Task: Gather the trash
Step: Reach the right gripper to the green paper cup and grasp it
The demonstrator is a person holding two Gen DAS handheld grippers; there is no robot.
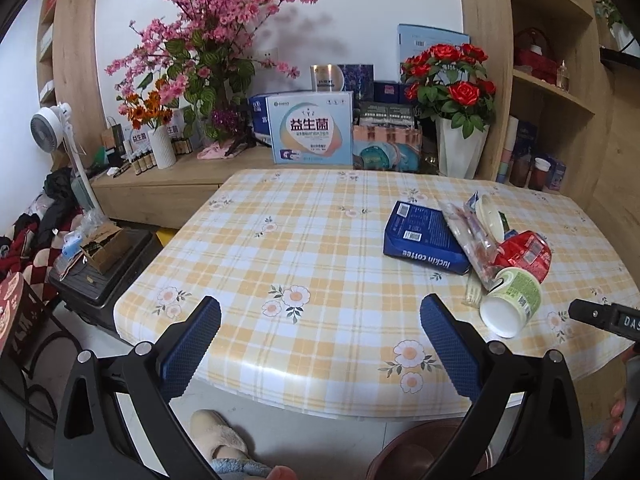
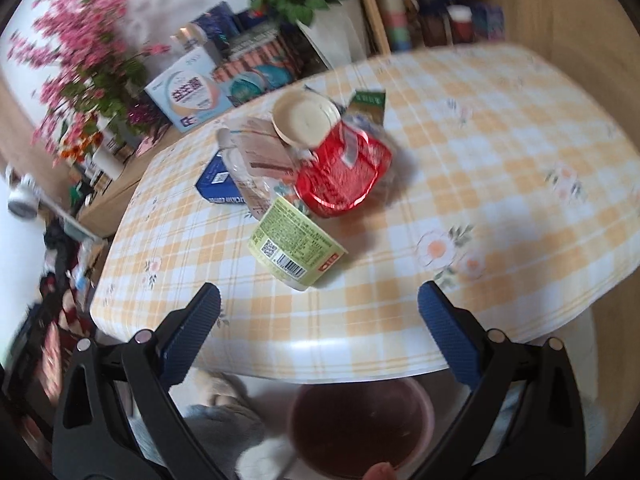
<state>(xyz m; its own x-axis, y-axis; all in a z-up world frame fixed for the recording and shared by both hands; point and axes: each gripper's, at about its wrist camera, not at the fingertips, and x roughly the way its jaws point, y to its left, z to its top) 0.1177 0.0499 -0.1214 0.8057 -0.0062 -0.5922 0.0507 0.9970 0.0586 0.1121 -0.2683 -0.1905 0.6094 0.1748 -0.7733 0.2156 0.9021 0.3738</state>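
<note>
I'm looking down my right gripper [image 2: 319, 304] and its jaws are spread wide with nothing between them, hanging over the near edge of the checked table [image 2: 500, 184]. Dead ahead, just beyond the fingertips and a touch left of centre, lies the green paper cup [image 2: 296, 246] on its side, long axis running away from me and up to the left, its white end turned toward the near table edge. That's the relation I care about: this hand is plainly the nearer one. My left gripper [image 1: 320, 316] is also wide apart and empty, and from there the same cup sits off to the right, past the right finger. Behind the cup the rest of the trash is heaped together: a crumpled red wrapper [image 2: 344, 176], a cream lid [image 2: 306, 120], a clear plastic wrapper [image 2: 260, 168] lying over a blue coffee box [image 2: 218, 188]. Below the table edge sits a dark red bin [image 2: 360, 424], I judge the place for it all. The right view is blurred, so finer detail escapes me.
</note>
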